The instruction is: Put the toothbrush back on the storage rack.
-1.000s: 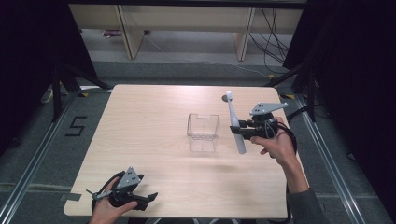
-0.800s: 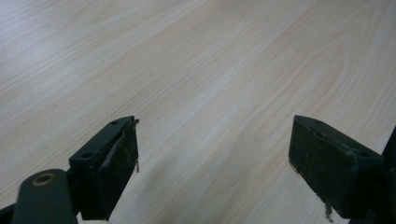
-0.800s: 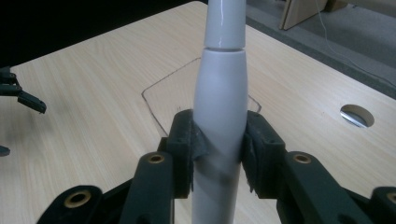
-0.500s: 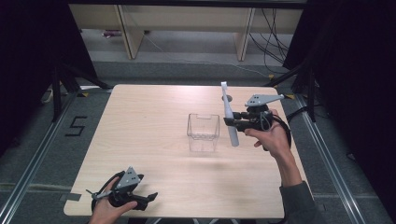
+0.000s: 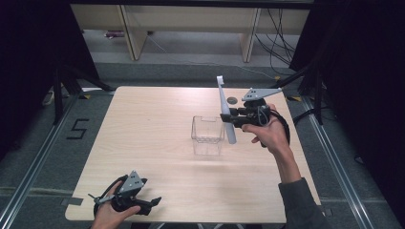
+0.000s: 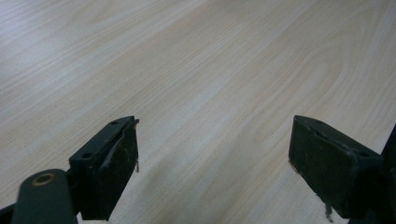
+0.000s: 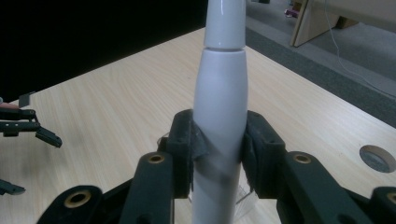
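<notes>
A light wooden table [image 5: 157,143] seen from above, with a person's forearms coming in from the near edge. Near the middle of the table stands a small clear plastic box [image 5: 207,131], open at the top, and everything else is placed in relation to it.

Just to the right of the box, the person's right hand [image 5: 272,136] holds the right gripper [image 5: 228,117] level, above the tabletop. Its two black jaws are clamped on the handle of a white electric toothbrush [image 5: 225,109]. The toothbrush stands nearly upright, leaning slightly; its brush head points up and away, and its lower end hangs just over the box's right rim. In the right gripper view the pads press on both sides of the white handle [image 7: 219,116].

Well away from the box, at the near left corner of the table, the left hand [image 5: 107,214] rests with the left gripper [image 5: 150,202] lying low on the wood. Its jaws stand wide apart with only bare tabletop between them.

Beyond the box, to its right, a small round hole [image 5: 232,100] sits in the tabletop.
</notes>
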The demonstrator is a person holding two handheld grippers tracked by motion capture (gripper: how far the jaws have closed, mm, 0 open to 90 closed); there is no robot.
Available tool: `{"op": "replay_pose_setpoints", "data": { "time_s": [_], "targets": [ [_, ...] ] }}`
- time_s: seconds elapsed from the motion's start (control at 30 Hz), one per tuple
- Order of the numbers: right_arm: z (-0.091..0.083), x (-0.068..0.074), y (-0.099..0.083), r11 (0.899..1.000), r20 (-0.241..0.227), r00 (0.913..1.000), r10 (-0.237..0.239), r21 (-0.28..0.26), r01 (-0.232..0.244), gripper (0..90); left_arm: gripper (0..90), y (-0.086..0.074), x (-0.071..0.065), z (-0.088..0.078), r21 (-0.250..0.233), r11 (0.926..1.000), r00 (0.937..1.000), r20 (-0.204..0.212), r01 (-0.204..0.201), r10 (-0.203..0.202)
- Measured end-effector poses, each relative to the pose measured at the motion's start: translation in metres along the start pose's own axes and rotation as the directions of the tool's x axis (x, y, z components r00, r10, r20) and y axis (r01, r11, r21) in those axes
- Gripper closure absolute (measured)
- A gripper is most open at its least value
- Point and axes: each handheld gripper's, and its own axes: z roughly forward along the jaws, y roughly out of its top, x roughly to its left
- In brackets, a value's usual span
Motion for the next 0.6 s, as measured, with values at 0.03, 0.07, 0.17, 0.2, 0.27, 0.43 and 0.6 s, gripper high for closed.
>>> {"op": "replay_pose_setpoints", "data": {
  "time_s": [0.03, 0.07, 0.17, 0.2, 0.27, 0.43, 0.6],
  "targets": [
    [0.000, 0.000, 0.000, 1.000, 0.000, 1.0000, 0.000, 0.000, 0.000, 66.7, 15.2, 0.000, 0.000, 0.000, 0.000, 1.0000, 1.0000, 0.000, 0.000, 0.000],
    [0.004, -0.001, 0.003, 1.000, -0.001, 0.9999, -0.014, -0.002, 0.014, 66.7, 15.2, 0.000, 0.000, 0.000, 0.001, 1.0000, 1.0000, -0.005, -0.004, 0.004],
    [0.009, 0.002, 0.008, 1.000, -0.014, 0.9999, 0.005, 0.005, -0.005, 66.7, 15.2, 0.000, 0.000, 0.000, 0.000, 1.0000, 1.0000, 0.001, 0.002, -0.002],
    [0.011, 0.002, 0.010, 1.000, -0.015, 0.9997, -0.018, -0.005, 0.018, 66.7, 15.2, 0.000, 0.000, 0.000, 0.001, 1.0000, 1.0000, 0.002, 0.002, -0.002],
    [0.015, 0.003, 0.014, 1.000, -0.021, 0.9996, -0.018, -0.006, 0.018, 66.7, 15.2, 0.000, 0.000, 0.000, -0.001, 1.0000, 1.0000, 0.001, 0.002, -0.002],
    [0.026, 0.006, 0.021, 1.000, -0.038, 0.9993, -0.003, 0.006, 0.004, 66.7, 15.2, 0.000, -0.001, 0.000, -0.012, 0.9999, 1.0000, 0.006, 0.005, -0.005],
    [0.038, 0.005, 0.026, 1.000, -0.037, 0.9993, -0.011, 0.019, 0.012, 66.7, 15.2, 0.000, -0.001, 0.000, -0.016, 0.9998, 1.0000, 0.004, 0.009, -0.009]
  ]
}}
